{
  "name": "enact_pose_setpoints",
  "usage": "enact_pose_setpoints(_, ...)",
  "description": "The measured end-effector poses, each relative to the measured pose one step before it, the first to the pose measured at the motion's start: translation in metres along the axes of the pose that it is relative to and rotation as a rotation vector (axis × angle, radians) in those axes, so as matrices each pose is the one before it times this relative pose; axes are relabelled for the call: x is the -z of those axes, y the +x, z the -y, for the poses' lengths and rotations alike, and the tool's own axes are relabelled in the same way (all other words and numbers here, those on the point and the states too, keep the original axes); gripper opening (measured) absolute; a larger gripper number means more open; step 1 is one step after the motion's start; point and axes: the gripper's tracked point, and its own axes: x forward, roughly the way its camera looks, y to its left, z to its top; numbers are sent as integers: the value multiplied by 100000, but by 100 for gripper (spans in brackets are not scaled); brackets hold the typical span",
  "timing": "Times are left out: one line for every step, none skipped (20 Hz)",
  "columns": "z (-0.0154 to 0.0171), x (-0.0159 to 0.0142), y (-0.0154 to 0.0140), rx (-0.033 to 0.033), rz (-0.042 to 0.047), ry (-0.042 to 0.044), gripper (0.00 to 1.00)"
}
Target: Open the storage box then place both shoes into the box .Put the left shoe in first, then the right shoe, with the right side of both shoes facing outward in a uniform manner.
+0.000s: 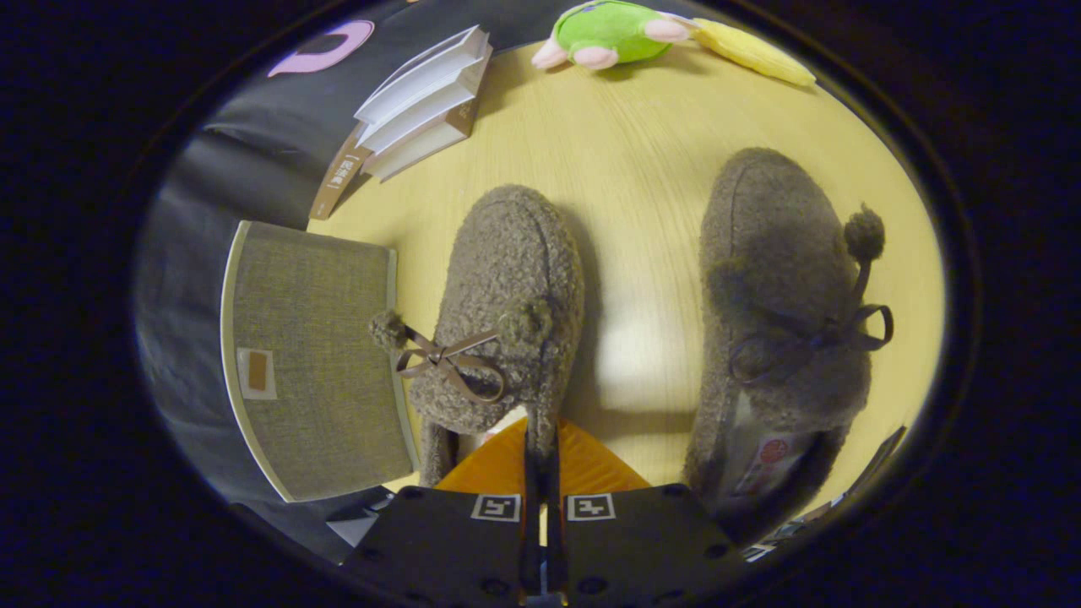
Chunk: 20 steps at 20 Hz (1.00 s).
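While pressed almost together, with a thin strip of the heel rim of the nearer fuzzy slipper (pixel 507 295) pinched between its fingers (pixel 507 469), the tool (pixel 541 460) sits low over the pale wooden table (pixel 629 169). Immediately ahead of the fingertips: that brown fleecy slipper, toe pointing away, a ribbon bow and two pompoms across its top, the heel opening right at the fingertips. To the right of the tool, well apart from the first, a second matching slipper (pixel 781 312), also toe away, its bow and pompom hanging toward the right side, a printed insole showing in the opening beside the right finger. To the left of the tool, just beside the gripped slipper, the grey fabric storage box (pixel 317 363) with pale trim and a small tab on its lid, lid down and flat; whether box and slipper touch cannot be told. Farther ahead and to the left, a fanned stack of white booklets (pixel 426 97) at the table's edge. Far beyond the fingers, at the table's back edge, a green plush toy (pixel 612 34) with pink feet, and to its right a yellow soft object (pixel 752 51).
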Motion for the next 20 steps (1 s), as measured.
enact_pose_setpoints(-46,-15,-93,181,813,-1097,6)
enact_pose_setpoints(67,22,26,586,738,70,6)
enact_pose_setpoints(-5,13,-5,281,631,102,4)
enact_pose_setpoints(-84,-40,-96,-279,626,88,4)
enact_pose_setpoints(-140,-129,-140,-1230,1348,-33,4)
enact_pose_setpoints(-300,-123,-155,-2125,1274,122,4)
enact_pose_setpoints(-276,-250,-226,-1772,1286,971,3)
enact_pose_setpoints(-200,-279,-323,-1772,916,1317,3)
enact_pose_setpoints(-251,-295,-326,-1719,1016,1835,4)
enact_pose_setpoints(-40,-196,-475,-1219,839,2158,4)
enact_pose_setpoints(-98,-227,-508,-1038,523,1987,4)
enact_pose_setpoints(-144,-159,-458,-1235,270,1640,4)
enact_pose_setpoints(-176,-122,-607,-1404,85,1451,4)
enact_pose_setpoints(-291,-35,-615,-1633,-158,1224,3)
enact_pose_setpoints(-401,-106,-647,-1894,418,975,3)
enact_pose_setpoints(-412,-37,-887,-1837,504,425,3)
enact_pose_setpoints(-483,-73,-794,-1568,717,-150,3)
enact_pose_setpoints(-594,-59,-908,-1436,670,-298,4)
enact_pose_setpoints(-690,-73,-835,-1578,398,-186,4)
enact_pose_setpoints(-855,-9,-849,-1878,321,-7,4)
